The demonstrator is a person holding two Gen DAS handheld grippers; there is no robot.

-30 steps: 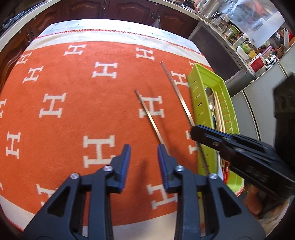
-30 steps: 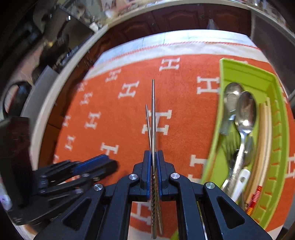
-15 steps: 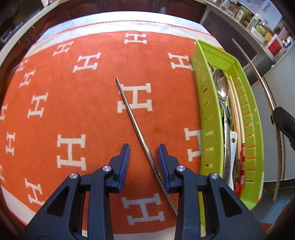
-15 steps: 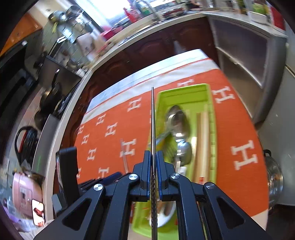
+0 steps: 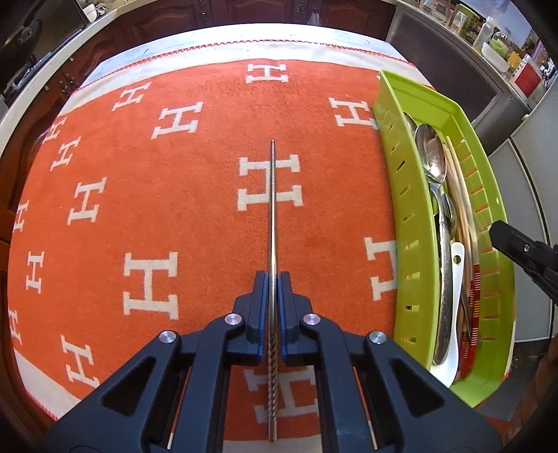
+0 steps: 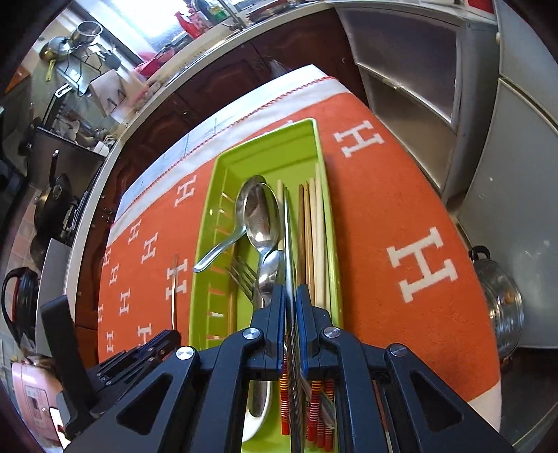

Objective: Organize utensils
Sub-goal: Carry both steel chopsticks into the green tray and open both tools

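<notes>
My left gripper (image 5: 273,280) is shut on a metal chopstick (image 5: 272,209) that lies along the orange cloth (image 5: 174,209) and points away from me. My right gripper (image 6: 289,296) is shut on a second metal chopstick (image 6: 286,237) and holds it over the green utensil tray (image 6: 223,167), lengthwise between the spoons (image 6: 261,216) and the wooden chopsticks (image 6: 312,226). The tray (image 5: 394,104) stands at the cloth's right side in the left wrist view. The right gripper's finger (image 5: 523,254) shows at that view's right edge.
The tray also holds a fork (image 6: 240,275), a white spoon (image 5: 453,278) and red-striped chopstick ends (image 6: 315,400). Dark cabinets (image 5: 244,10) lie beyond the table's far edge. A steel pot (image 6: 502,306) sits below the table's right side.
My left gripper closed on the chopstick lying on the cloth, which now lines up straight ahead. My right gripper carried its chopstick over the tray and lowered it among the utensils.
</notes>
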